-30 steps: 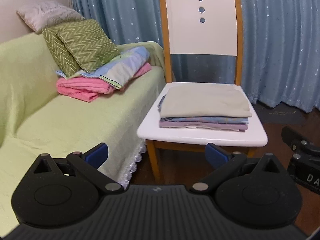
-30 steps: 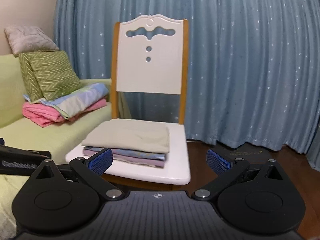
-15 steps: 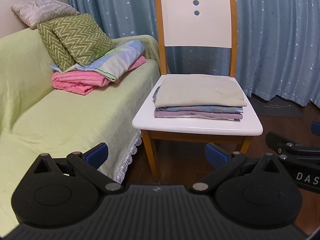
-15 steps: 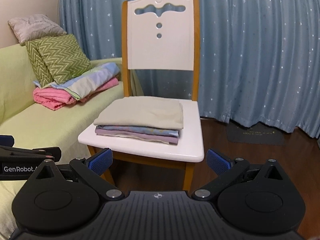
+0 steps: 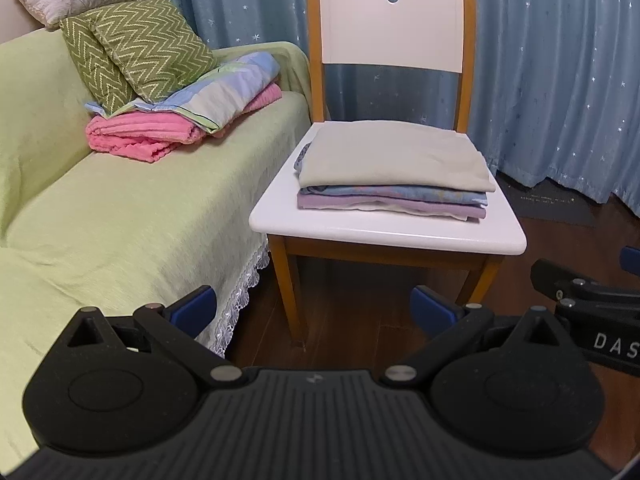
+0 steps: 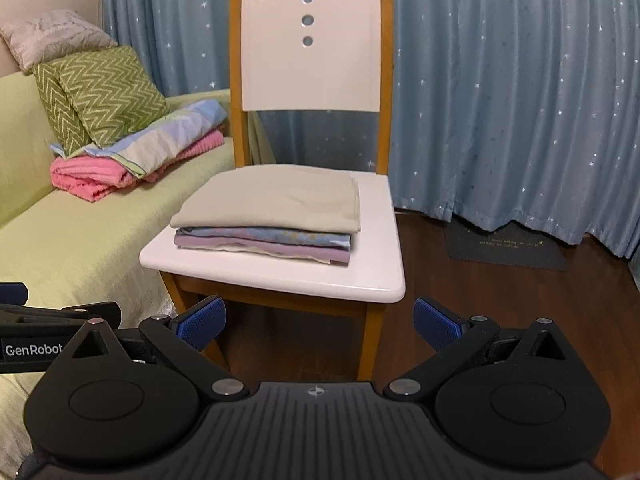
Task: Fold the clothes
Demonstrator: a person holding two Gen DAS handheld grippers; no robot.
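A stack of folded clothes (image 5: 394,168), beige on top with blue and lilac pieces below, lies on the white seat of a wooden chair (image 5: 384,232). It also shows in the right wrist view (image 6: 272,212) on the same chair (image 6: 280,276). My left gripper (image 5: 314,308) is open and empty, low in front of the chair's left front leg. My right gripper (image 6: 320,320) is open and empty, below the seat's front edge. Each gripper shows at the edge of the other's view.
A sofa with a light green cover (image 5: 120,216) stands left of the chair. On it lie a pink blanket (image 5: 140,134), a folded pale blue quilt (image 5: 224,88) and green zigzag cushions (image 5: 152,48). Blue starred curtains (image 6: 500,80) hang behind. A dark mat (image 6: 508,248) lies on the wooden floor.
Both grippers have moved closer to the chair and tilted down; the chair and the clothes stack appear larger. Both stay open and empty.
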